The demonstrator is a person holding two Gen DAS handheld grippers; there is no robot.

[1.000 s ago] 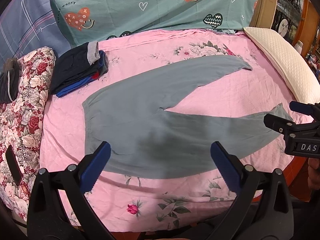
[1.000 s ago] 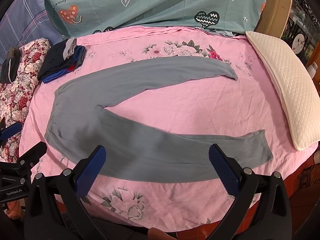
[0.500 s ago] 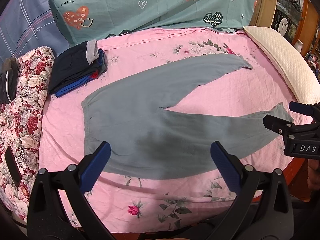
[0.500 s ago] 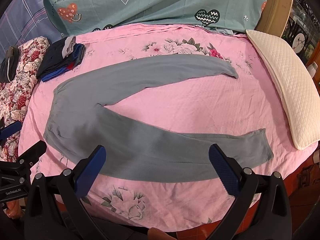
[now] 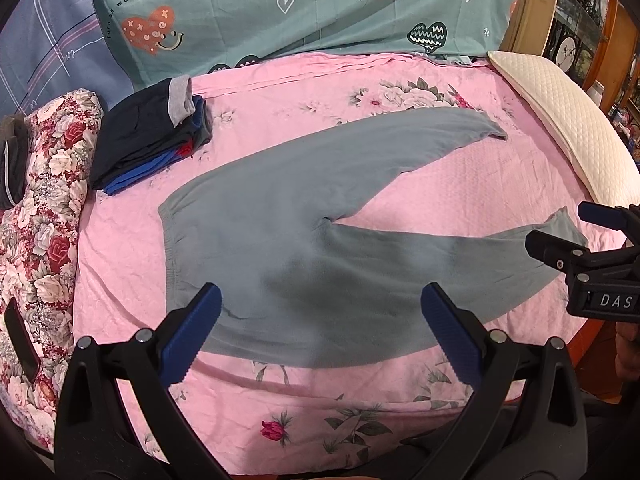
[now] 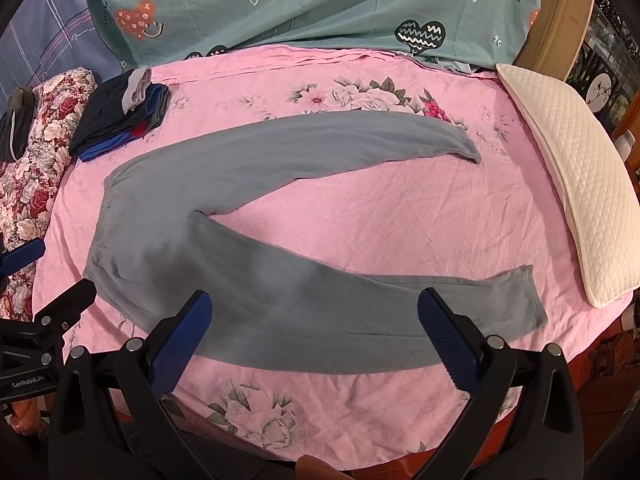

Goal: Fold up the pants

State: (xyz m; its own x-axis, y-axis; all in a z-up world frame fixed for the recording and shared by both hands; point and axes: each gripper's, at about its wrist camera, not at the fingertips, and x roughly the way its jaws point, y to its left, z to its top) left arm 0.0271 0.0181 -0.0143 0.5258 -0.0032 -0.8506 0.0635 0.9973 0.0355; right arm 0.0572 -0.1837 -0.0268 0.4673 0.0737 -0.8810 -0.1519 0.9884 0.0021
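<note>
Grey pants lie flat on the pink floral bed sheet, waistband to the left, both legs spread apart in a V toward the right; they also show in the right wrist view. My left gripper is open and empty, hovering above the near edge of the seat of the pants. My right gripper is open and empty, above the near leg. The right gripper also shows at the right edge of the left wrist view, near the near leg's cuff.
A stack of folded dark clothes lies at the back left of the bed. A floral quilt runs along the left edge, a white quilted pillow along the right. A teal heart-print cover lies at the back.
Both grippers have drifted very slightly; the view has barely shifted. The pants have not moved and both grippers stay open.
</note>
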